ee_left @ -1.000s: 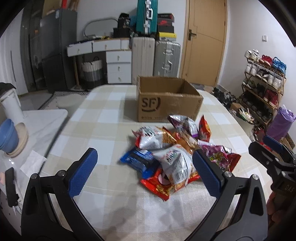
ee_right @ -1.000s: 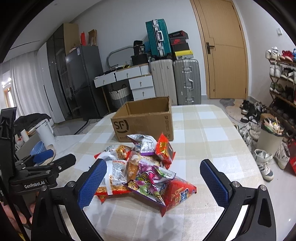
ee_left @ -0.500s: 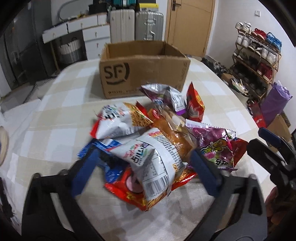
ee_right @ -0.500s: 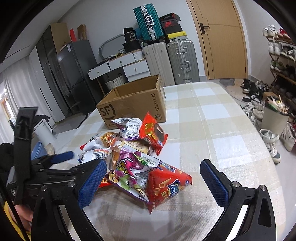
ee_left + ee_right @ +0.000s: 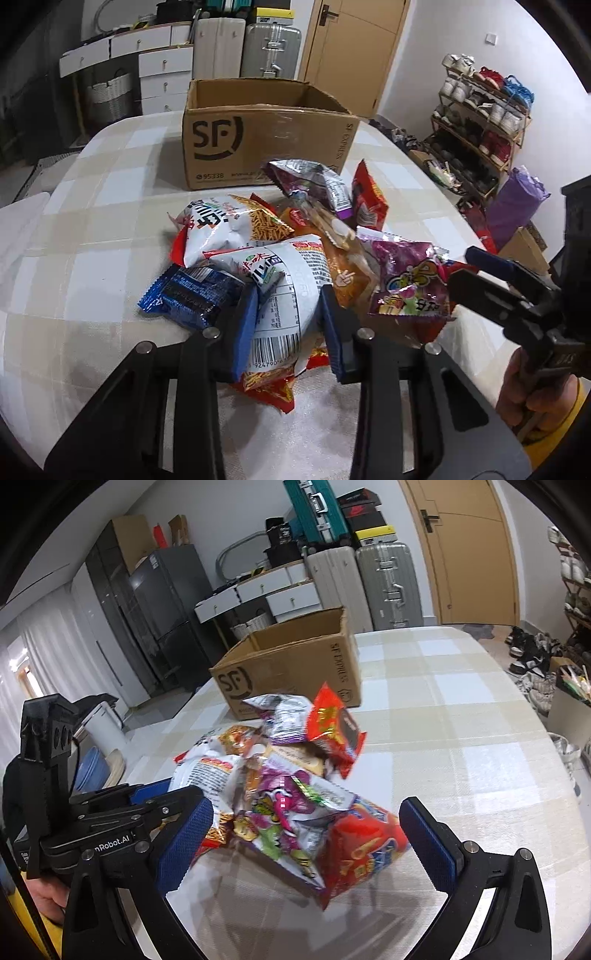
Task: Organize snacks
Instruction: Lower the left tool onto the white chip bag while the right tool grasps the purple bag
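A brown cardboard box (image 5: 266, 136) printed with a black logo stands at twelve o'clock on the beige-and-white checked tablecloth (image 5: 92, 206). Among the snacks lie a white bag with a barcode (image 5: 284, 295), a dark blue packet (image 5: 188, 295) at nine o'clock and a purple bag (image 5: 406, 280) at three o'clock. The gripper pads (image 5: 243, 328) are blue on black arms.

The left gripper (image 5: 288, 321), wide open a second ago, now has its jaws pressed on the white snack bag (image 5: 280, 295) (the pile looks much closer), and the right gripper (image 5: 303, 834) is lower, closer to the snacks.

A checked tablecloth-covered table (image 5: 92, 236) carries an open cardboard box (image 5: 266, 147) and a snack-bag heap (image 5: 295, 258), apparently touching.
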Tool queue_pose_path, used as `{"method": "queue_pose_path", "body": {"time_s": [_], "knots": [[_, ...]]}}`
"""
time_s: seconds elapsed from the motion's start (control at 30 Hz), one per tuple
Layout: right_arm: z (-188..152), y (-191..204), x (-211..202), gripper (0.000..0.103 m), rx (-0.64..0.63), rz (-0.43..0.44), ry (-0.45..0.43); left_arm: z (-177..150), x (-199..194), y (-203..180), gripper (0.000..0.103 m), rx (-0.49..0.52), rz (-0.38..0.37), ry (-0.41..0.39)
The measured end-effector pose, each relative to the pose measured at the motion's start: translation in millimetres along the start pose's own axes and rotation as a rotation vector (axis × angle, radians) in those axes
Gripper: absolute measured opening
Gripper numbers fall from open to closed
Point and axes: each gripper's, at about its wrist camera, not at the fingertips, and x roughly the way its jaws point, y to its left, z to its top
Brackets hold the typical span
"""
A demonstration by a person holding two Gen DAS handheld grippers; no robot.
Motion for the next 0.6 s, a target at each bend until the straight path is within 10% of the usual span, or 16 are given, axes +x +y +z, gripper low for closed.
{"method": "queue_pose_path", "body": {"time_s": [0.47,0.6], "knots": [[24.4,11.0,39.6,0.102,-0.082,0.047,0.145,-18.4,-67.7,35.4,0.028,-0.082,-0.075,-0.091],[24.6,16.5,58.0,0.083,-0.135,0.027,0.222,-19.6,-84.1,46.7,0.029,-0.098,-0.083,-0.118]]}}
